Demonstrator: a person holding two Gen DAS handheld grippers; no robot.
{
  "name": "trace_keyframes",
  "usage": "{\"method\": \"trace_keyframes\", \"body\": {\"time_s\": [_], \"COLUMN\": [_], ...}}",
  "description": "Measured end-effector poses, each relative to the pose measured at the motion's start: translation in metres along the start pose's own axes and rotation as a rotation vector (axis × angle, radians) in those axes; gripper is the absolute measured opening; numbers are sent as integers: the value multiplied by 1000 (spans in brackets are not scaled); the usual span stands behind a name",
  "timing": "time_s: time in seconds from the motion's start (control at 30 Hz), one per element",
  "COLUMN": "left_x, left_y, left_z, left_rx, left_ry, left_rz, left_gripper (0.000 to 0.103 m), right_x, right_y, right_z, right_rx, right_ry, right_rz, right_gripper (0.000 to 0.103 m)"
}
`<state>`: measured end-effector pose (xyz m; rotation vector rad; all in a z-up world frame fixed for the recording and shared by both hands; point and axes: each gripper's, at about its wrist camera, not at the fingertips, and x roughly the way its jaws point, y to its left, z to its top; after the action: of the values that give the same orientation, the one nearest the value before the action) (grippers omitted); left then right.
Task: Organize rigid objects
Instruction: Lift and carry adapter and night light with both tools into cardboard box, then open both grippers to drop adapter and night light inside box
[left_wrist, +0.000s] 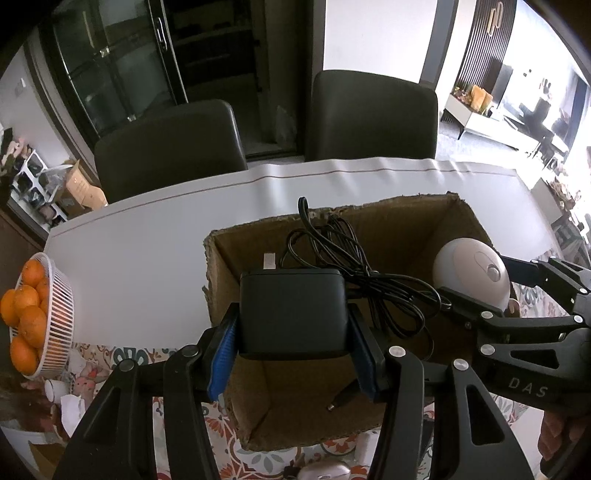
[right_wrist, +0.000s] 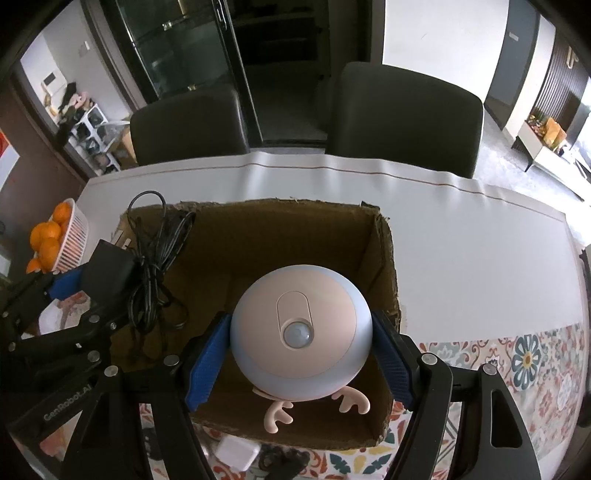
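My left gripper (left_wrist: 293, 343) is shut on a black power adapter (left_wrist: 293, 314) with a tangled black cable (left_wrist: 354, 273), held above the open cardboard box (left_wrist: 406, 218). The cable's plug hangs inside the box. My right gripper (right_wrist: 301, 354) is shut on a round pale sensor light with antlers (right_wrist: 299, 328), held over the same box (right_wrist: 280, 210). The light also shows in the left wrist view (left_wrist: 472, 273), and the adapter (right_wrist: 107, 271) shows at the left of the right wrist view.
A white basket of oranges (left_wrist: 59, 314) stands at the table's left edge. Two dark chairs (left_wrist: 373, 114) stand behind the white table (left_wrist: 147, 229). A patterned cloth (right_wrist: 517, 354) covers the near side. A white charger (right_wrist: 236, 452) and a mouse (left_wrist: 325, 470) lie in front of the box.
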<state>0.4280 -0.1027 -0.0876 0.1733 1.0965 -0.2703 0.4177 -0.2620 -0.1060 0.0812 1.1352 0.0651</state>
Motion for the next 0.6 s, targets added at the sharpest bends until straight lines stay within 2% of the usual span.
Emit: {"method": "trace_keyframes", "body": {"time_s": [0.1, 0.2, 0.43, 0.6], "left_x": [3, 4, -14, -28], "left_y": [1, 1, -1, -3], "left_z": [-1, -3, -4, -11], "left_rx": [-8, -20, -12, -17], "left_ry": [16, 9, -38, -56], "left_rz": [-11, -19, 33, 36], "left_gripper": [54, 55, 58, 60], "right_x": [3, 0, -12, -27], "right_y": [-1, -1, -3, -4], "right_z": [0, 0, -5, -12], "right_rx": [3, 3, 17, 47], "right_ry": [15, -5, -39, -82], "right_rz": [8, 11, 1, -7], "right_gripper": [75, 76, 76, 76]}}
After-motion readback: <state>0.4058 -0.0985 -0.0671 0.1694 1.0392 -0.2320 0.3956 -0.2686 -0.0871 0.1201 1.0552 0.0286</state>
